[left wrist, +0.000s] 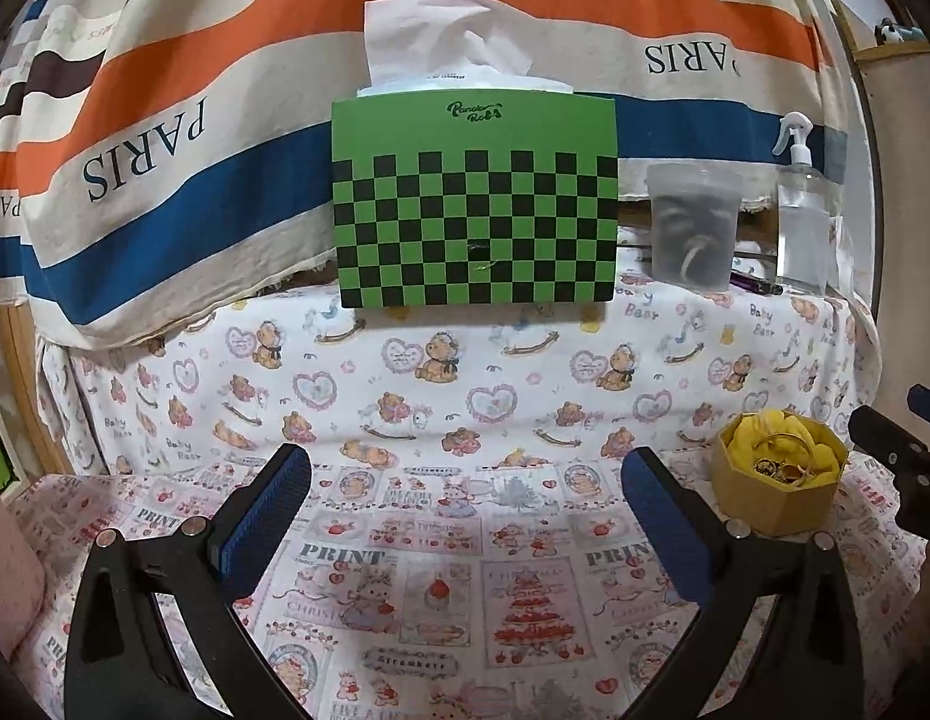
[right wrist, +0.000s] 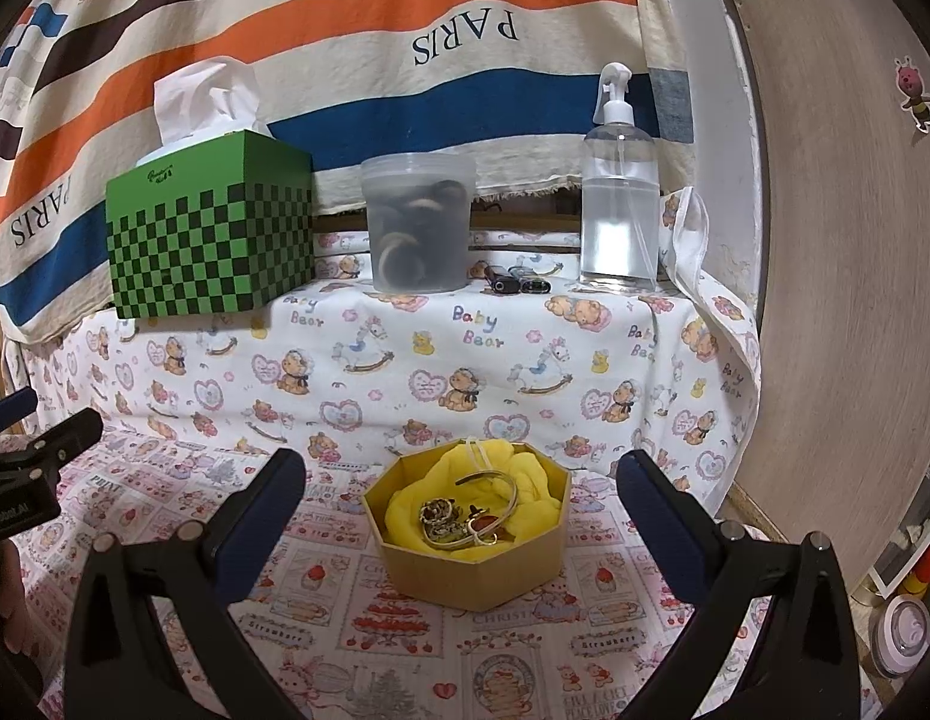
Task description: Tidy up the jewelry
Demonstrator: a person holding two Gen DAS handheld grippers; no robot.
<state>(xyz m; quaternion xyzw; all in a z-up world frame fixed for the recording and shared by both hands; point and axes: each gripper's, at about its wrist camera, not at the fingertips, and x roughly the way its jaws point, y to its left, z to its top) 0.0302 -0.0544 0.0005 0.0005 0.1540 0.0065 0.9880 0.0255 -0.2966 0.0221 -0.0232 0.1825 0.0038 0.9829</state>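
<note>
A yellow octagonal jewelry box sits on the patterned cloth, lined with yellow fabric. Several gold pieces of jewelry lie in it, among them a bangle and rings. My right gripper is open and empty, its jaws standing either side of the box, just in front of it. The box also shows in the left wrist view, at the right. My left gripper is open and empty over bare cloth, left of the box. The right gripper's tip shows at the right edge of the left wrist view.
On a raised ledge behind stand a green checkered tissue box, a translucent tub of dark rings, a clear spray bottle and small dark items. A striped PARIS cloth hangs behind. A wooden panel stands at the right.
</note>
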